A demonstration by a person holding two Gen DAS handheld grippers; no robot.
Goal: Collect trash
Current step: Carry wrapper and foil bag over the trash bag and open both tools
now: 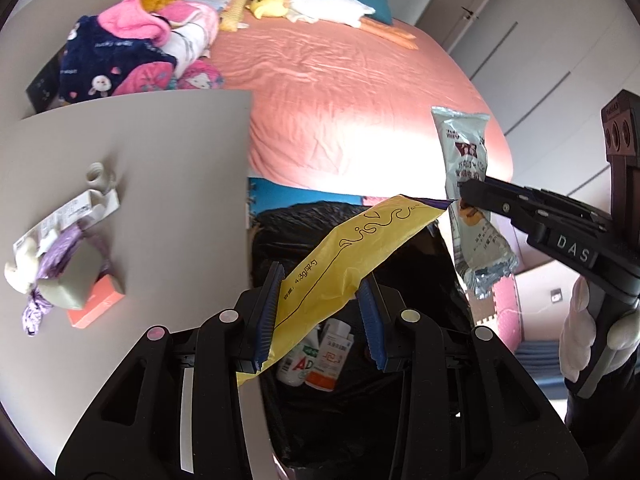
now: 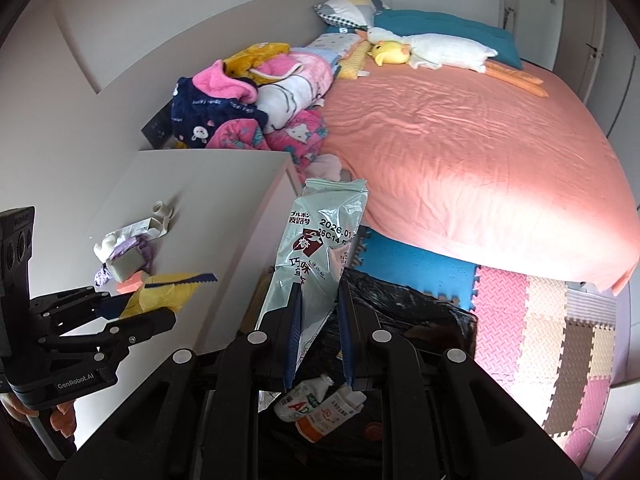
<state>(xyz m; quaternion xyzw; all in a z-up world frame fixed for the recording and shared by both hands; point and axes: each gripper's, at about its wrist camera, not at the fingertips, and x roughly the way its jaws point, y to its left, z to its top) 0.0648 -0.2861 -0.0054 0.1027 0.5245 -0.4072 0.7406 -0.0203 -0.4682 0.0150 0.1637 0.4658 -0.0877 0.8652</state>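
My left gripper (image 1: 320, 280) is shut on a long yellow wrapper (image 1: 352, 248), which slants up to the right over the bin. My right gripper (image 2: 320, 286) is shut on a silvery pale-blue snack wrapper (image 2: 324, 224) that stands upright between its blue pads. Below both grippers is a bin lined with a black bag (image 1: 300, 216), with two small white bottles (image 1: 316, 356) inside. The left wrist view shows the right gripper (image 1: 464, 196) clamping the snack wrapper (image 1: 468, 152) at the right. The right wrist view shows the left gripper (image 2: 154, 306) with the yellow wrapper (image 2: 172, 288) at the left.
A grey bedside table (image 1: 160, 160) left of the bin carries a white box (image 1: 92, 204), a purple wrapper, a grey block, an orange box (image 1: 96, 304) and a small cap. Behind lies a bed with a pink sheet (image 2: 460, 140), piled clothes and plush toys. Foam mats (image 2: 540, 320) cover the floor.
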